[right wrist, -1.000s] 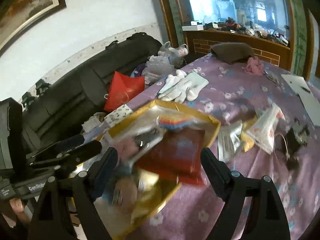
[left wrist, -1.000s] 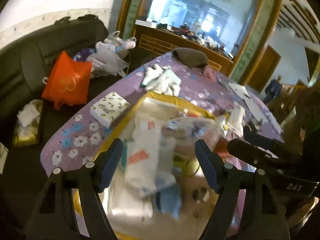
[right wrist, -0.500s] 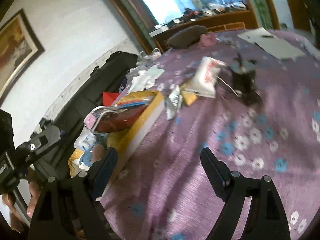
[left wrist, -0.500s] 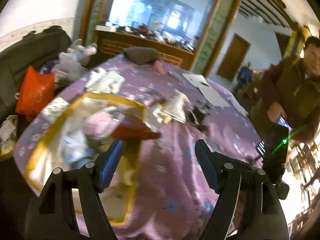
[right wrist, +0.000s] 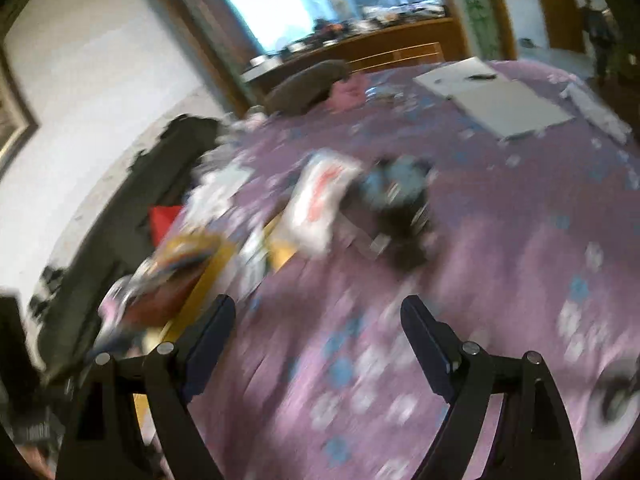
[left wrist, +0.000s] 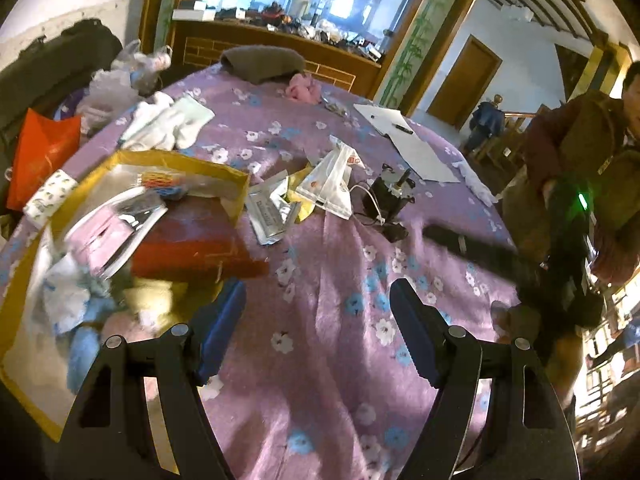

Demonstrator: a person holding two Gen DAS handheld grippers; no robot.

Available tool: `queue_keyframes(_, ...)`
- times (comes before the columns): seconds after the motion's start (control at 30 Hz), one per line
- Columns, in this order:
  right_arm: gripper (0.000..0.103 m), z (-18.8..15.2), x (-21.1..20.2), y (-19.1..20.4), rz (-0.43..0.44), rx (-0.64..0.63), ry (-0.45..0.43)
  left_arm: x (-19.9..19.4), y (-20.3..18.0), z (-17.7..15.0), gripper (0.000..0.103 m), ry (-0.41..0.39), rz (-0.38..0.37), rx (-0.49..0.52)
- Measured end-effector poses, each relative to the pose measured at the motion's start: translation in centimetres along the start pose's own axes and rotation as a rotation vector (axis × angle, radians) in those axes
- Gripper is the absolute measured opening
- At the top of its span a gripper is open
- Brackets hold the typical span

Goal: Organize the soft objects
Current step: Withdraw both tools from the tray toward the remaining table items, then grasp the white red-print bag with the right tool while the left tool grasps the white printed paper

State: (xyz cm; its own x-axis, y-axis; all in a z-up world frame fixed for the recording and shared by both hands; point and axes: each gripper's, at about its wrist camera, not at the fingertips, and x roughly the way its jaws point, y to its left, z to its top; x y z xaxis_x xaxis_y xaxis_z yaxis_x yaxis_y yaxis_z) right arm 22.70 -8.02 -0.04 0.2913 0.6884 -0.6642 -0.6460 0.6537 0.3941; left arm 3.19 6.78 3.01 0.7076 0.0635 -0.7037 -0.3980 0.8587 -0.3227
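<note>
I see the purple flowered tablecloth (left wrist: 328,280) filling most of my view, with the yellow tray (left wrist: 224,172) at its left edge heaped with soft packets, a red pouch (left wrist: 192,248) lying on top. Right of the tray sit a white plastic bag (left wrist: 332,184) and a small black device (left wrist: 386,196), white socks (left wrist: 168,124) farther off. My left gripper (left wrist: 318,316) and right gripper (right wrist: 318,328) both hang over bare cloth, jaws spread apart, holding nothing.

No words or numbers can be read here; the white plastic packet with red marks (left wrist: 330,184) shows print too blurry to read; the flat silver foil pouch (left wrist: 266,212) has tiny unreadable lines.
</note>
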Motion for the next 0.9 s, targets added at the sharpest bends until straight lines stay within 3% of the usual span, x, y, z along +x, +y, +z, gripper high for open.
queue_keyframes(0.07, 0.085, 2.6, 1.2, -0.7, -0.051, 0.01, -0.011, 0.4, -0.1, 1.1, 0.075, 0.004, 0.008, 0.008)
queue_keyframes(0.17, 0.085, 5.2, 2.9, -1.0, -0.044, 0.022, 0.001, 0.9, -0.6, 3.2, 0.075, -0.009, 0.023, 0.031)
queue_keyframes(0.27, 0.084, 4.5, 3.9, -1.0, 0.032, 0.035, -0.027, 2.4, -0.9, 5.3, 0.075, 0.006, 0.084, 0.049)
queue_keyframes(0.33, 0.082, 3.4, 4.4, -1.6, 0.089, 0.057, -0.027, 4.5, -1.4, 6.2, 0.075, 0.078, 0.16, 0.113)
queue_keyframes(0.43, 0.082, 2.7, 4.1, -0.5, 0.145, 0.015, -0.026, 6.6, -1.6, 6.5, 0.075, 0.113, 0.208, 0.158)
queue_keyframes(0.63, 0.082, 2.8, 4.7, 1.4, 0.21, -0.006, 0.008, 5.5, 0.2, 5.0, 0.075, 0.107, 0.175, 0.089)
queue_keyframes(0.73, 0.082, 4.2, 6.3, 2.8, 0.169, 0.027, 0.054, 4.6, 0.2, 4.1, 0.075, 0.096, 0.175, 0.08)
queue_keyframes(0.87, 0.08, 6.0, 9.8, 5.4, -0.061, -0.011, 0.07, 3.6, 0.3, 3.5, 0.075, 0.08, 0.162, 0.073)
queue_keyframes(0.9, 0.071, 6.1, 10.9, 5.8, -0.103, -0.03, 0.08, 3.4, 0.5, 3.4, 0.075, 0.078, 0.16, 0.071)
